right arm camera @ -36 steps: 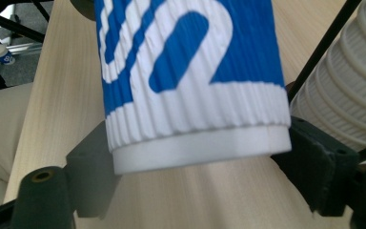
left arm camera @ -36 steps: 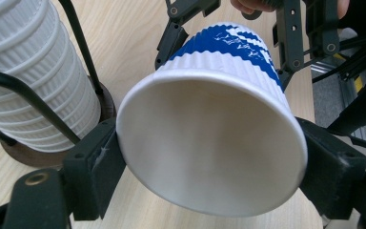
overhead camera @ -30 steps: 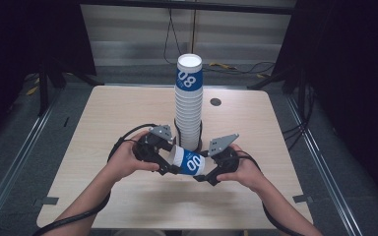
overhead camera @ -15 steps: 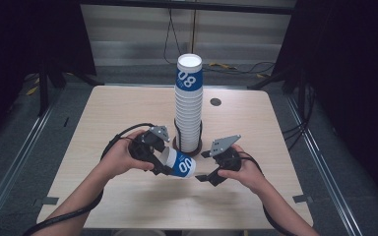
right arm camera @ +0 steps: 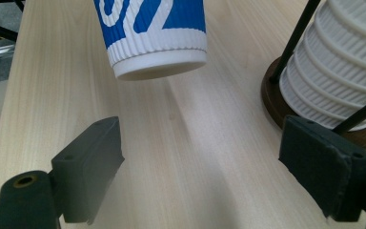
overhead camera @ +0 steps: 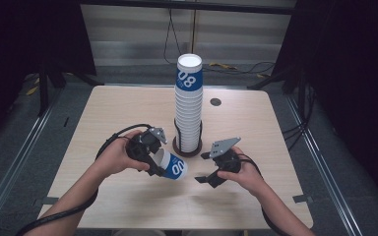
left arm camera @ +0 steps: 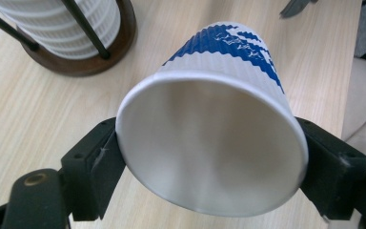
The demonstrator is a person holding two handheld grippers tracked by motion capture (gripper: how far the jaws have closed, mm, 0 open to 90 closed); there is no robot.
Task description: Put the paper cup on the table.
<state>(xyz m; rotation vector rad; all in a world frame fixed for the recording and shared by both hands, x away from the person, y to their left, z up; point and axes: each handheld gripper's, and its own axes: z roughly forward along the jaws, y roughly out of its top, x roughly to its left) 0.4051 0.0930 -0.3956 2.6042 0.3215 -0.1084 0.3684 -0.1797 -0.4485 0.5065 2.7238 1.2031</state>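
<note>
At lower centre of the high view, the left claw (overhead camera: 158, 164) clamps a blue-and-white paper cup (overhead camera: 172, 165) by its rim, tilted on its side above the counter (overhead camera: 103, 108). The right claw (overhead camera: 205, 167), just beside the cup's base, has just been opening and stands wide with nothing between its jaws. The cup stack (overhead camera: 189, 101) stands at the frame's centre.

Light wood table (overhead camera: 128, 108), rounded corners. Round dark wooden holder base (overhead camera: 187, 146) with cup stack (overhead camera: 189, 105) near centre.
</note>
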